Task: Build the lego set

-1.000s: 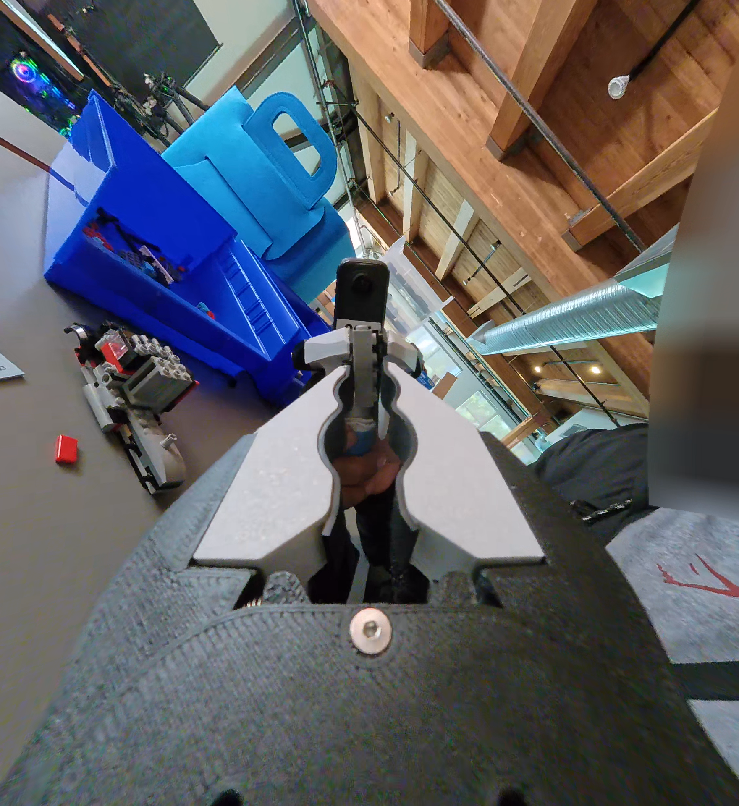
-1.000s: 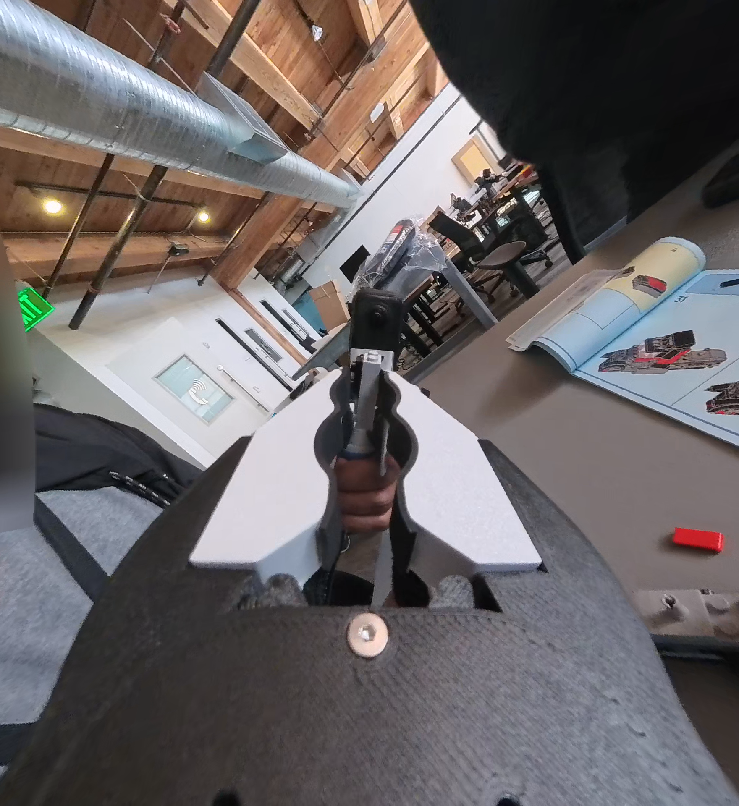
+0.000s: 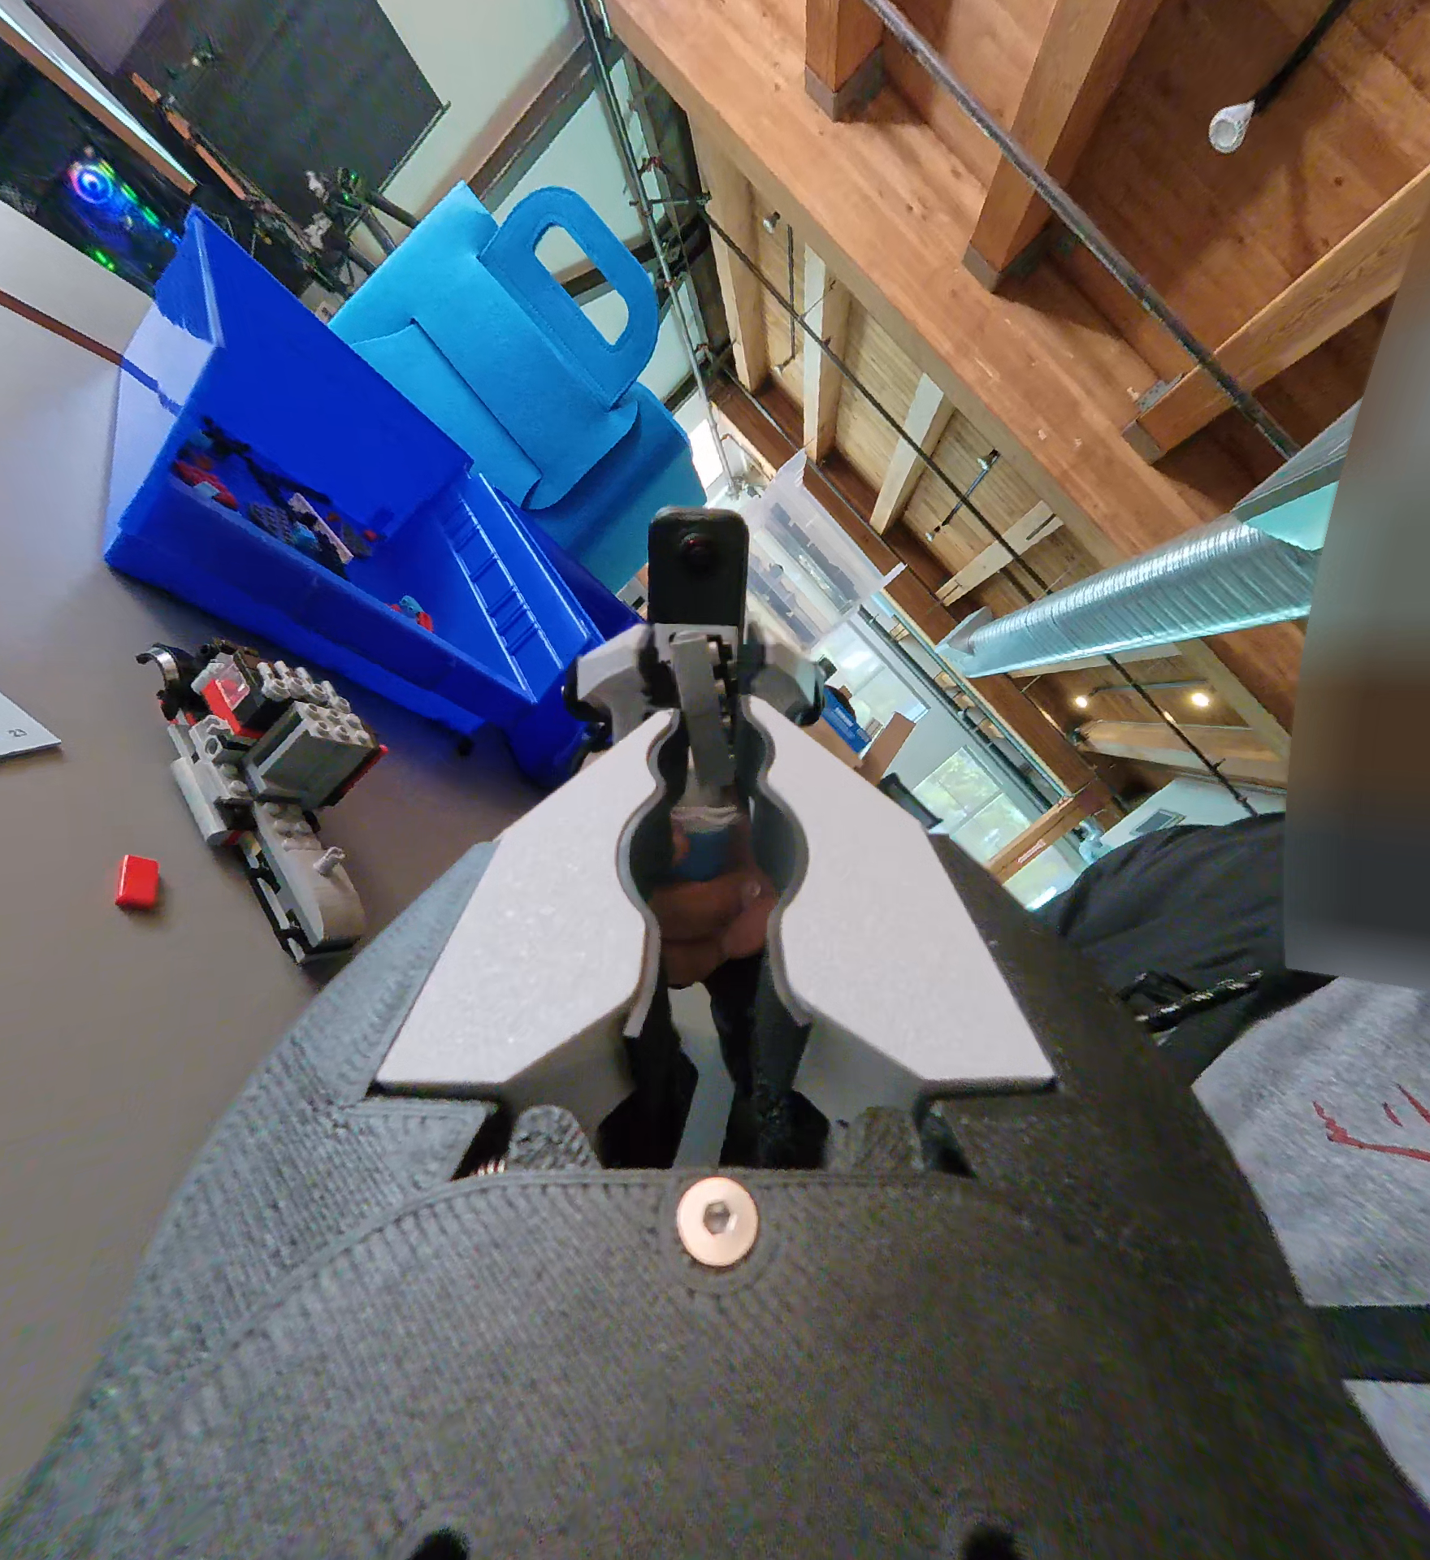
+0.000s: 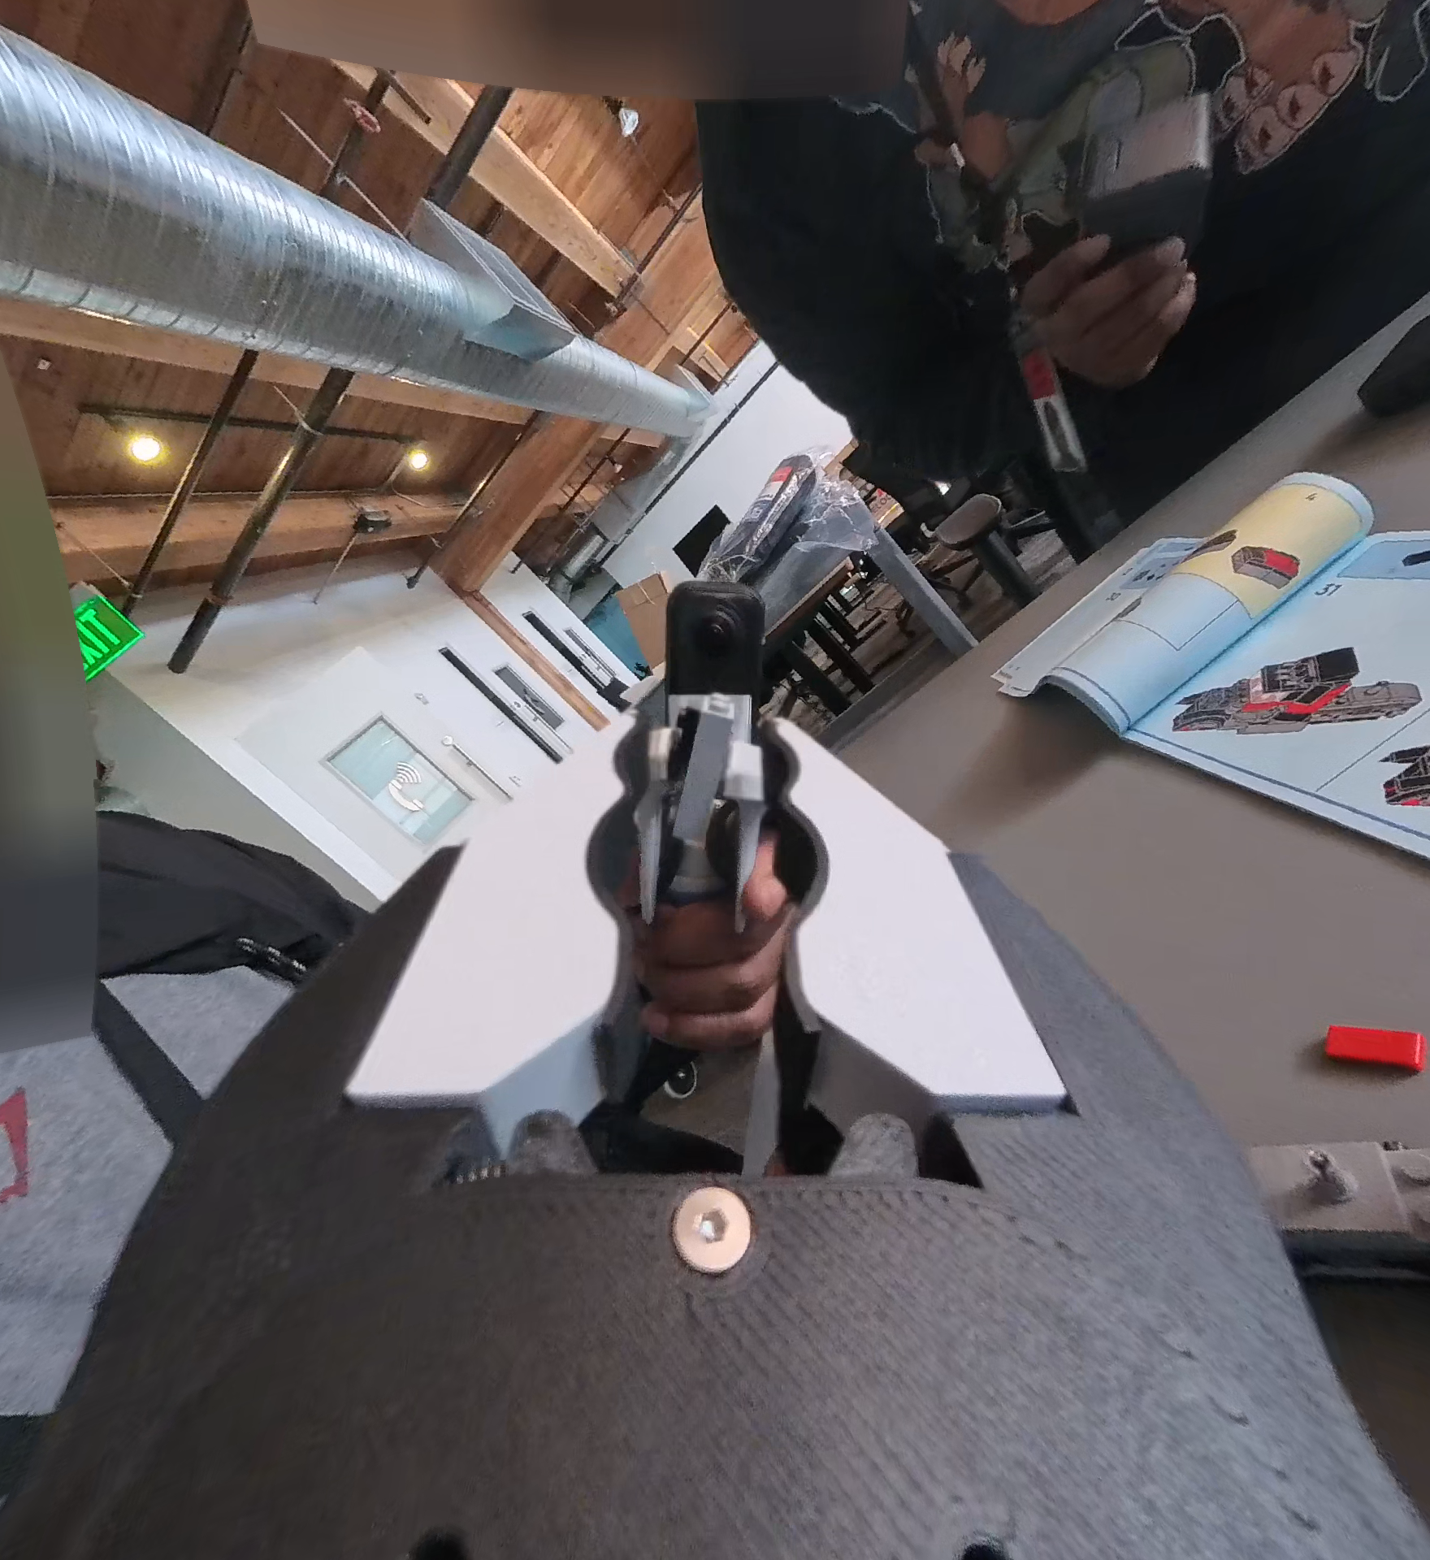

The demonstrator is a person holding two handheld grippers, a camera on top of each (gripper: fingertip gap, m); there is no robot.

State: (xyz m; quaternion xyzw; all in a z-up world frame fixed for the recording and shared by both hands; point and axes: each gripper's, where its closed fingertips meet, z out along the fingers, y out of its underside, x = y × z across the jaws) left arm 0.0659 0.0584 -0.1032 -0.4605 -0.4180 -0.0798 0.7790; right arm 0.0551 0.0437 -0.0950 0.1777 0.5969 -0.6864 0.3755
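Barely moves since a second ago: holds left claw (image 3: 707, 717) and right claw (image 4: 707, 734) facing, slightly parted, empty, above table (image 3: 62, 1097). Leaves model (image 3: 273, 760) and red brick (image 3: 136, 880) lying untouched near bin (image 3: 315, 405); likely means no build progress yet.

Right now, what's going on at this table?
No building is happening at this instant. The left gripper and right gripper are both up off the brown table, pointed at each other, jaws slightly apart with nothing in them. The half-built grey, black and red lego vehicle lies by the blue plastic parts bin, with a small loose red tile beside it. The open instruction booklet lies on the table too.
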